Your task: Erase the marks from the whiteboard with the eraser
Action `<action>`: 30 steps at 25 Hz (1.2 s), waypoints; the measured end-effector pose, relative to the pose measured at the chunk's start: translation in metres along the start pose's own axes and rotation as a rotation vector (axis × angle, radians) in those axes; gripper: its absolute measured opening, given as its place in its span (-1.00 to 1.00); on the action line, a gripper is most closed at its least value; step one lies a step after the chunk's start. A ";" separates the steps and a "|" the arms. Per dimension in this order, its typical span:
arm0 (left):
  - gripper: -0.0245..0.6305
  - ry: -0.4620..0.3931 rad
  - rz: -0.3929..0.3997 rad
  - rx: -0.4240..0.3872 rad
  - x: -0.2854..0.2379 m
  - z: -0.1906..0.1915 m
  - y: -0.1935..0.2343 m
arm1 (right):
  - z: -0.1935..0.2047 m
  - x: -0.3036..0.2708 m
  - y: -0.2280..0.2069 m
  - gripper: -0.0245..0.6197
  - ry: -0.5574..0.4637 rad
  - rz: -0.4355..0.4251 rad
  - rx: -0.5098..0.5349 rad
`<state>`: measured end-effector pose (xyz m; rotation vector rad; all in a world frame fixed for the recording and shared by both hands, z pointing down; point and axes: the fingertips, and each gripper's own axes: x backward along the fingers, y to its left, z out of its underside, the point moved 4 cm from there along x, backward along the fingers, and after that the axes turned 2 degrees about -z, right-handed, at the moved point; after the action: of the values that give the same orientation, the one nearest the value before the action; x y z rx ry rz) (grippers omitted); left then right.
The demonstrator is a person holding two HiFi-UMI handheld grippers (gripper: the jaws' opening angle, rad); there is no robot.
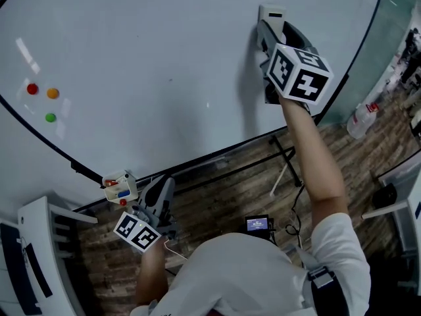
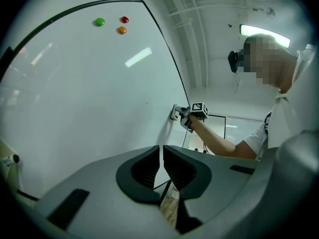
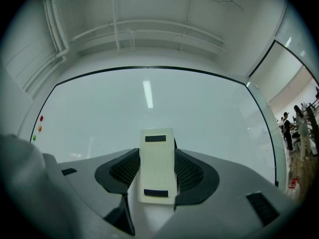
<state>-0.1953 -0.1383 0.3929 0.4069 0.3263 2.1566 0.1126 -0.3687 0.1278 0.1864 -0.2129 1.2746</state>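
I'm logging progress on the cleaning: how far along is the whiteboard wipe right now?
Done, apparently: the whiteboard shows no visible marks, only three coloured magnets. In hand: the right tongs grip the eraser against the board. The left tongs are shut, empty. Remaining: seemingly little, perhaps a final pass.

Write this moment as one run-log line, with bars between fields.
right gripper: shut on cream rectangular eraser, on white whiteboard | left gripper: shut, empty | marks: none clearly visible

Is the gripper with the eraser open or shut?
Shut on it. In the right gripper view, the right gripper has both jaws pressed against the sides of the cream eraser, with no gap showing.
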 end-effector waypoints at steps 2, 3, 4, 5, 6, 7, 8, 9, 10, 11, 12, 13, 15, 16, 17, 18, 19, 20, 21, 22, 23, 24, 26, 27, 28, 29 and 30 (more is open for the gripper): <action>-0.88 -0.004 -0.011 0.001 0.005 -0.001 0.003 | 0.001 -0.002 0.009 -0.18 -0.001 -0.009 0.000; -0.88 -0.005 -0.013 0.003 0.005 -0.001 0.003 | 0.001 -0.002 0.011 -0.18 0.000 -0.011 0.001; -0.88 -0.006 -0.013 0.005 0.005 0.000 0.002 | 0.000 -0.001 0.012 -0.18 0.000 -0.013 0.002; -0.88 -0.007 -0.010 0.006 0.005 0.000 0.001 | -0.001 0.000 0.013 -0.18 0.001 -0.012 0.003; -0.88 -0.007 -0.007 0.007 0.004 0.001 0.001 | -0.001 0.001 0.013 -0.18 0.001 -0.011 0.004; -0.88 -0.008 -0.003 0.008 0.004 0.001 0.001 | -0.002 0.002 0.014 -0.18 0.001 -0.009 0.004; -0.88 -0.009 0.000 0.009 0.005 0.000 0.002 | -0.002 0.002 0.016 -0.18 0.001 -0.008 0.005; -0.88 -0.010 0.001 0.009 0.006 -0.001 0.003 | -0.002 0.002 0.018 -0.18 0.001 -0.009 0.006; -0.88 -0.011 0.002 0.010 0.007 -0.002 0.004 | -0.002 0.002 0.021 -0.18 0.001 -0.011 0.007; -0.88 -0.012 0.003 0.010 0.008 -0.002 0.004 | -0.003 0.002 0.024 -0.18 0.001 -0.013 0.007; -0.88 -0.013 0.003 0.010 0.009 -0.003 0.004 | -0.003 0.003 0.026 -0.18 0.001 -0.015 0.008; -0.88 -0.014 0.002 0.010 0.010 -0.003 0.004 | -0.004 0.003 0.027 -0.18 0.001 -0.015 0.008; -0.88 -0.016 -0.001 0.010 0.012 -0.003 0.003 | -0.005 0.005 0.029 -0.18 -0.001 -0.016 0.007; -0.88 -0.016 -0.001 0.010 0.013 -0.004 0.003 | -0.006 0.005 0.030 -0.18 -0.002 -0.015 0.007; -0.88 -0.016 -0.002 0.010 0.014 -0.004 0.003 | -0.006 0.006 0.031 -0.18 -0.003 -0.014 0.006; -0.88 -0.016 -0.002 0.010 0.015 -0.005 0.004 | -0.007 0.006 0.032 -0.18 -0.004 -0.013 0.006; -0.88 -0.016 -0.001 0.011 0.017 -0.006 0.006 | -0.007 0.005 0.035 -0.18 -0.005 -0.012 0.007; -0.88 -0.016 -0.001 0.013 0.019 -0.006 0.008 | -0.007 0.005 0.038 -0.18 -0.006 -0.011 0.008; -0.88 -0.016 -0.001 0.014 0.021 -0.007 0.010 | -0.007 0.004 0.042 -0.18 -0.007 -0.012 0.010; -0.88 -0.016 -0.001 0.014 0.023 -0.007 0.012 | -0.006 0.004 0.046 -0.18 -0.008 -0.013 0.012; -0.88 -0.017 0.000 0.015 0.024 -0.008 0.014 | -0.006 0.004 0.050 -0.18 -0.009 -0.016 0.014; -0.88 -0.018 0.000 0.014 0.026 -0.009 0.015 | -0.006 0.004 0.054 -0.18 -0.011 -0.018 0.017; -0.88 -0.019 -0.001 0.014 0.030 -0.010 0.017 | -0.006 0.005 0.061 -0.18 -0.014 -0.024 0.020; -0.88 -0.020 -0.001 0.014 0.032 -0.010 0.017 | -0.006 0.005 0.064 -0.18 -0.014 -0.027 0.021; -0.88 -0.019 -0.001 0.015 0.034 -0.010 0.019 | -0.006 0.005 0.068 -0.18 -0.015 -0.029 0.022; -0.88 -0.019 -0.001 0.016 0.036 -0.010 0.020 | -0.006 0.005 0.072 -0.18 -0.016 -0.030 0.021; -0.88 -0.018 -0.001 0.016 0.038 -0.010 0.022 | -0.006 0.005 0.075 -0.18 -0.017 -0.032 0.021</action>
<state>-0.2363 -0.1202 0.3978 0.4355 0.3340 2.1489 0.0423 -0.3412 0.1248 0.2180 -0.2107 1.2445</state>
